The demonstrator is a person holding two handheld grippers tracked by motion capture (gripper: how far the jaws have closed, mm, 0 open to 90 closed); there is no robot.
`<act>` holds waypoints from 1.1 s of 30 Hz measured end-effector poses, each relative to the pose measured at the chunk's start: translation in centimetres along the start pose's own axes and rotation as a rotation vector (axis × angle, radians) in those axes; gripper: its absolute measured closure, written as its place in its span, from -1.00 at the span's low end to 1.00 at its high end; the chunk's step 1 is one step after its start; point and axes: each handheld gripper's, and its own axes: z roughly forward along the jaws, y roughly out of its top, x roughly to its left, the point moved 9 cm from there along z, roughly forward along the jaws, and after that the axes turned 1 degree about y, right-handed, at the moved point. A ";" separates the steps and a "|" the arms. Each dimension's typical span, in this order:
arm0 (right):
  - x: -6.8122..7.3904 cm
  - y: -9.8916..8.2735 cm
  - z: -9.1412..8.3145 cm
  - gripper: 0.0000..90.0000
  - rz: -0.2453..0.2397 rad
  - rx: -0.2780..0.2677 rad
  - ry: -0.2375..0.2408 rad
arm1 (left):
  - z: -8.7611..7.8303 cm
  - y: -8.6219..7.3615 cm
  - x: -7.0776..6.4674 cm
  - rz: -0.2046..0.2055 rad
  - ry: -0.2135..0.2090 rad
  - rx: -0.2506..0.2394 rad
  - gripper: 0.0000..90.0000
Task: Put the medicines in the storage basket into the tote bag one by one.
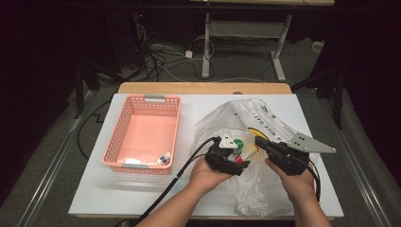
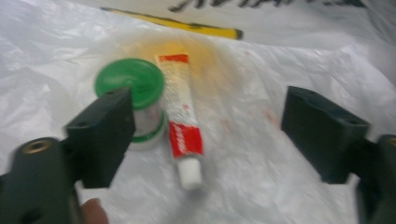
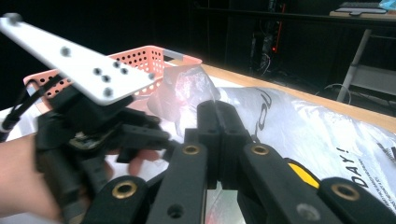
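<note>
Currently the left gripper (image 2: 205, 140) stands apart over the tube (image 2: 183, 122) and green-capped jar (image 2: 132, 93) in the plastic bag (image 1: 265, 137) — unpacked items lie at the pink basket's (image 1: 113, 142) 5 o'clock; the right gripper (image 3: 219, 126) clamps the bag.

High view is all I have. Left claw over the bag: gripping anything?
Observer: No. In the left gripper view the left claw stands wide open, with a green-lidded jar and a red-and-white tube loose between its jaws.
Operator: Which is nearer a jaw?
Observer: The jar. It sits partly behind one jaw, and the tube lies right beside it, white cap toward the camera.
Operator: Right claw?
Observer: Shut. The right gripper view shows the right claw with plastic bag film bunched up at its tips, seemingly pinched.
</note>
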 end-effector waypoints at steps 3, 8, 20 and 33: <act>0.0 0.1 -0.1 1.00 0.001 -0.002 -0.004 | -0.8 -0.6 -1.0 0.014 -0.033 0.001 -0.69; 0.0 0.1 -0.1 1.00 0.001 -0.005 -0.006 | -2.0 -1.4 -2.1 0.026 -0.050 0.002 -0.88; 0.0 0.2 -0.3 1.00 0.001 -0.004 -0.010 | -5.6 -3.3 -3.1 0.026 -0.051 -0.020 -1.00; 0.0 0.2 -0.3 1.00 0.002 -0.004 -0.013 | -9.6 -4.7 -1.5 -0.006 -0.019 -0.076 -1.00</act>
